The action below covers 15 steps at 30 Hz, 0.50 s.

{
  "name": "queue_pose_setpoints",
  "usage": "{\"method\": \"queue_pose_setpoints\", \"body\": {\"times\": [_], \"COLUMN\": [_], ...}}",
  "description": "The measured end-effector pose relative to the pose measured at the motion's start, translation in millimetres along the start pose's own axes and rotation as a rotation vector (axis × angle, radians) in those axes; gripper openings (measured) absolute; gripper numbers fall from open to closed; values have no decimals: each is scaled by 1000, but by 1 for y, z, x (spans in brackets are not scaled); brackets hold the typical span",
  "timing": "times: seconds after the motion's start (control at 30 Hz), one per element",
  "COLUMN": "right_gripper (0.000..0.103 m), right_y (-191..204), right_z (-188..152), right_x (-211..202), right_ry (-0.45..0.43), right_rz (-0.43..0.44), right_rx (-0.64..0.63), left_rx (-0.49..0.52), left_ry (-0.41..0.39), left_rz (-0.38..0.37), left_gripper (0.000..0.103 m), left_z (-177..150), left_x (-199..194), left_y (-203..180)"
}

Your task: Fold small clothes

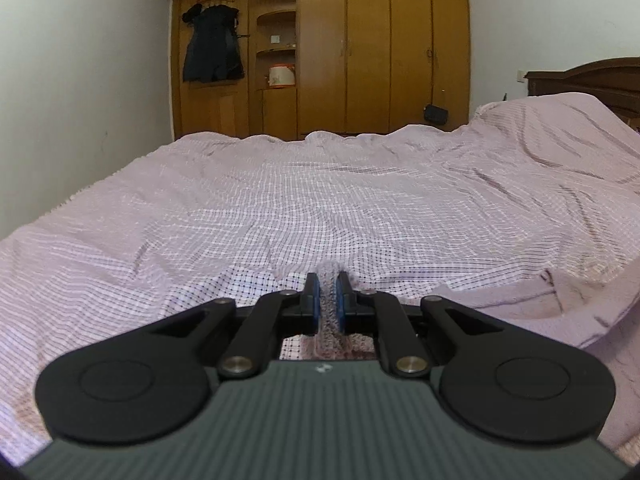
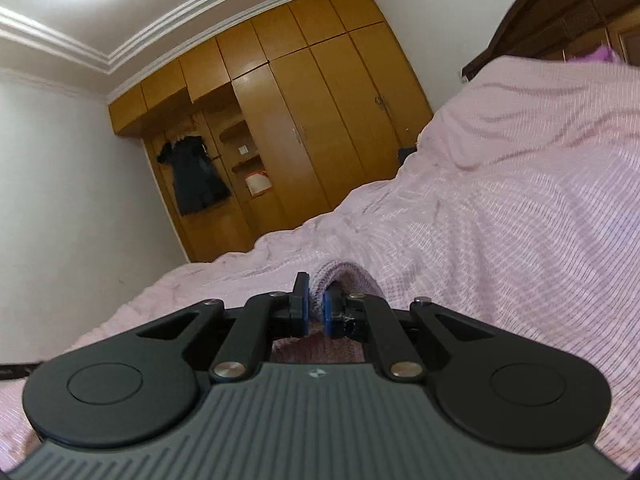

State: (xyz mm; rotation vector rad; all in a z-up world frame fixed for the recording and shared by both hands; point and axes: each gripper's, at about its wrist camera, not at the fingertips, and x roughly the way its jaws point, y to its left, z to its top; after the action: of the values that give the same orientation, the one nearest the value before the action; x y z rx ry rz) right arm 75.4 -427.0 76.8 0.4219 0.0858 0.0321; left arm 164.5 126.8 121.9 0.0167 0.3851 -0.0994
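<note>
Bedroom surroundings frame both views. A fold of pink knitted garment [image 1: 329,304] is pinched between the closed jaws of the left gripper [image 1: 328,294], and another part [image 2: 344,276] is clamped in the right gripper [image 2: 316,300], low over the checked bedspread [image 1: 280,200]. Soft, light, limp handling is judged likely; edges or corners are best gripped. A wooden wardrobe [image 1: 360,48] is seen behind.

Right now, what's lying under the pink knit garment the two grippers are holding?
Under the knit garment is the checked bedspread, visible all around it. The left gripper and right gripper pinch the fabric; whatever lies directly beneath is covered.
</note>
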Motion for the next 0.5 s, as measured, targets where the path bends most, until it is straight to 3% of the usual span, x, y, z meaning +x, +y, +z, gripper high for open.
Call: {"method": "queue_pose_setpoints", "body": {"times": [0.13, 0.2, 0.37, 0.5], "right_gripper": [6, 6, 6, 6], "right_y": [-3, -2, -3, 6], "right_z": [-3, -3, -6, -7], "right_x": [15, 19, 35, 40], "right_ry": [1, 1, 16, 32], "right_rz": [4, -1, -11, -34], "right_rx": [-12, -50, 1, -52], "left_rx": [-37, -32, -9, -23], "left_ry": [7, 15, 24, 33], "left_rz": [27, 25, 31, 29], "left_gripper": [11, 11, 11, 11], "left_z": [-6, -8, -6, -2], "left_x": [18, 23, 34, 47], "left_y": [3, 2, 2, 4]}}
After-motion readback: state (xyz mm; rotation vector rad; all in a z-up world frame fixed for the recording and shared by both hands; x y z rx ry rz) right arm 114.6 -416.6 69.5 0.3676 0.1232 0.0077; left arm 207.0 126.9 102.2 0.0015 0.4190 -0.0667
